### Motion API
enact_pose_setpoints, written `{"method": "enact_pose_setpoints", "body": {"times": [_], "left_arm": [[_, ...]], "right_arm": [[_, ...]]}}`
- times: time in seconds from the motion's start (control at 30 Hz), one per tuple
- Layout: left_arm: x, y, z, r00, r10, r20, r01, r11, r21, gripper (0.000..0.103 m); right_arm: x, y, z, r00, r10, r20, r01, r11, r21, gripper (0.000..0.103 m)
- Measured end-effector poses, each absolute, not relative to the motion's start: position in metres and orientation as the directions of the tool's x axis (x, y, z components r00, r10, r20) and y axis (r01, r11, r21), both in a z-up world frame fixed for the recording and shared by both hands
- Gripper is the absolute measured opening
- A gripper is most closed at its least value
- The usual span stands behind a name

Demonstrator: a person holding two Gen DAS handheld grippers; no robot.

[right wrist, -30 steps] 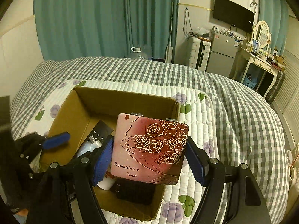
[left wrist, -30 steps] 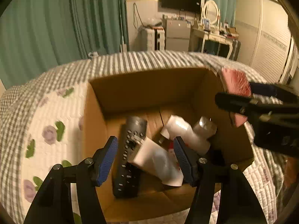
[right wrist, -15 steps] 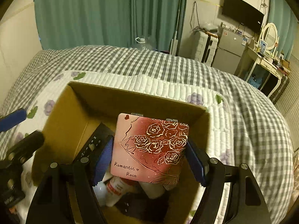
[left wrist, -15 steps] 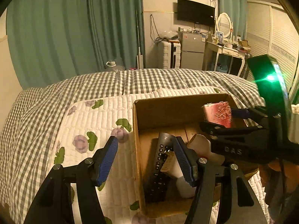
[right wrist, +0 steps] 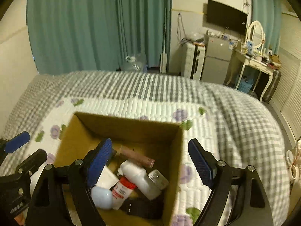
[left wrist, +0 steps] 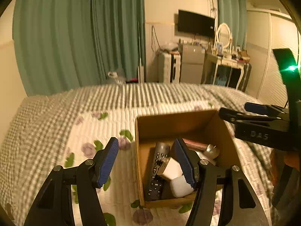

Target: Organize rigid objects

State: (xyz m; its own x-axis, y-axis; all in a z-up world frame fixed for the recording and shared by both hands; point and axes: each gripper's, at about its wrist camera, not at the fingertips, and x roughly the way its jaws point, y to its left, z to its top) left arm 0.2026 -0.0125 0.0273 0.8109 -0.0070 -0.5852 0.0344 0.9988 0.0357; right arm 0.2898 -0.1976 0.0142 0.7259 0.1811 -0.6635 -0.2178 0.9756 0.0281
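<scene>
Bedroom, checked bedspread (right wrist: 235, 113) with floral quilted mat (left wrist: 105, 124); one cardboard box (right wrist: 131, 126) sits on mat. Inside: one black remote (left wrist: 156, 171), long axis running 6 to 12 o'clock along box's left wall; one pink compact (right wrist: 137, 155) lying flat near far wall, long axis 10 to 4 o'clock; two white bottles (right wrist: 141, 179), one white earbud case (right wrist: 101, 197), jumbled. Left gripper (left wrist: 148, 164) fingers spread, empty, straddling box's left wall. Right gripper (right wrist: 150, 163) fingers released, empty, above box.
</scene>
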Motion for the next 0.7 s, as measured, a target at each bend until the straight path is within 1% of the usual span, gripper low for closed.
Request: {"method": "enact_pose_setpoints", "body": {"times": [0.13,0.23,0.33,0.37,0.4,0.47,0.57,0.63,0.67,0.7], "left_arm": [[0.169,-0.019,0.072,0.849,-0.010,-0.528,0.036,0.999,0.040,0.065],[0.146,-0.020,0.101,0.866,-0.012,-0.499,0.038,0.998,0.041,0.065],[0.120,-0.021,0.124,0.888,-0.028,-0.458,0.047,0.998,0.029,0.065],[0.113,-0.021,0.130,0.893,-0.034,-0.448,0.051,0.998,0.025,0.067],[0.105,-0.022,0.136,0.898,-0.043,-0.438,0.059,0.998,0.022,0.074],[0.090,-0.024,0.142,0.908,-0.048,-0.417,0.064,0.998,0.026,0.080],[0.075,-0.026,0.142,0.911,-0.063,-0.408,0.086,0.996,0.039,0.081],[0.067,-0.026,0.135,0.906,-0.075,-0.416,0.102,0.994,0.042,0.086],[0.065,-0.026,0.130,0.905,-0.083,-0.416,0.110,0.993,0.043,0.091],[0.062,-0.025,0.125,0.906,-0.085,-0.414,0.113,0.993,0.043,0.091]], "right_arm": [[0.252,-0.214,0.062,0.766,0.180,-0.617,-0.199,0.979,0.038,0.083],[0.223,-0.228,0.094,0.769,0.203,-0.606,-0.200,0.977,0.074,0.083],[0.190,-0.238,0.124,0.785,0.195,-0.587,-0.193,0.979,0.066,0.083],[0.175,-0.242,0.136,0.799,0.192,-0.570,-0.194,0.979,0.057,0.083],[0.163,-0.244,0.144,0.811,0.188,-0.555,-0.193,0.980,0.051,0.084],[0.142,-0.248,0.155,0.823,0.191,-0.535,-0.198,0.979,0.045,0.089],[0.112,-0.255,0.160,0.843,0.179,-0.508,-0.181,0.982,0.045,0.092],[0.095,-0.260,0.157,0.858,0.181,-0.481,-0.177,0.983,0.054,0.094],[0.089,-0.262,0.155,0.861,0.183,-0.475,-0.181,0.982,0.050,0.094],[0.082,-0.262,0.151,0.868,0.177,-0.463,-0.179,0.983,0.041,0.095]]}}
